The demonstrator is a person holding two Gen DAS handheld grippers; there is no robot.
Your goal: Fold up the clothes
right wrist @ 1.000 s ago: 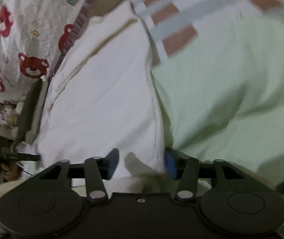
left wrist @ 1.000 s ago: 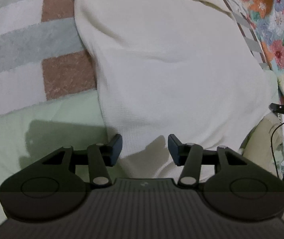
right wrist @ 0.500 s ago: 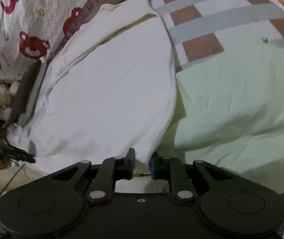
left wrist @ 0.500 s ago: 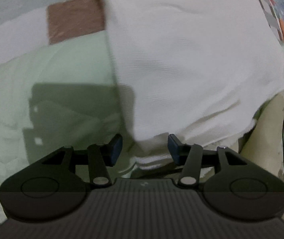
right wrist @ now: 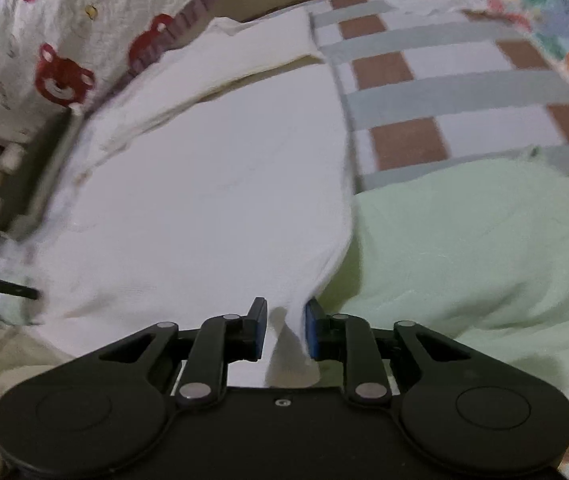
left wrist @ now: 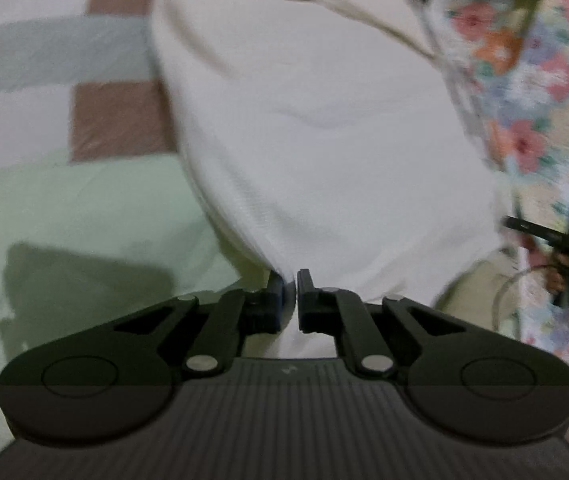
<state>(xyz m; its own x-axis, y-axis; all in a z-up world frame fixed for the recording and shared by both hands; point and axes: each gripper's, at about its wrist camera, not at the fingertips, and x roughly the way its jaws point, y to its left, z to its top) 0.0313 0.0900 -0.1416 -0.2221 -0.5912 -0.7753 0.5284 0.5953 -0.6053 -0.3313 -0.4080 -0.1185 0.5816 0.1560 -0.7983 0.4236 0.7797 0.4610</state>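
The white garment (left wrist: 324, 128) lies spread lengthwise on the bed, over a pale green blanket (left wrist: 84, 208) and a checked cover (right wrist: 444, 92), its far end with a folded strip or collar reaching towards the bear-print quilt (right wrist: 56, 40). Its near edge is lifted at two places. The left gripper (left wrist: 290, 292) has its fingers drawn almost together on a pinch of the near corner, and the cloth rises in a taut peak to that grip. The right gripper (right wrist: 284, 328) stands partly open, with a ridge of the hem between its fingers; whether the pads actually press the cloth I cannot tell. The body of the garment is flat and shows one layer across most of its length, so I judge no cross fold to be laid in it now, though the long sides may already be turned under, which the blur hides. What remains, by my reading, is bringing the near edge over towards the far end and flattening it.
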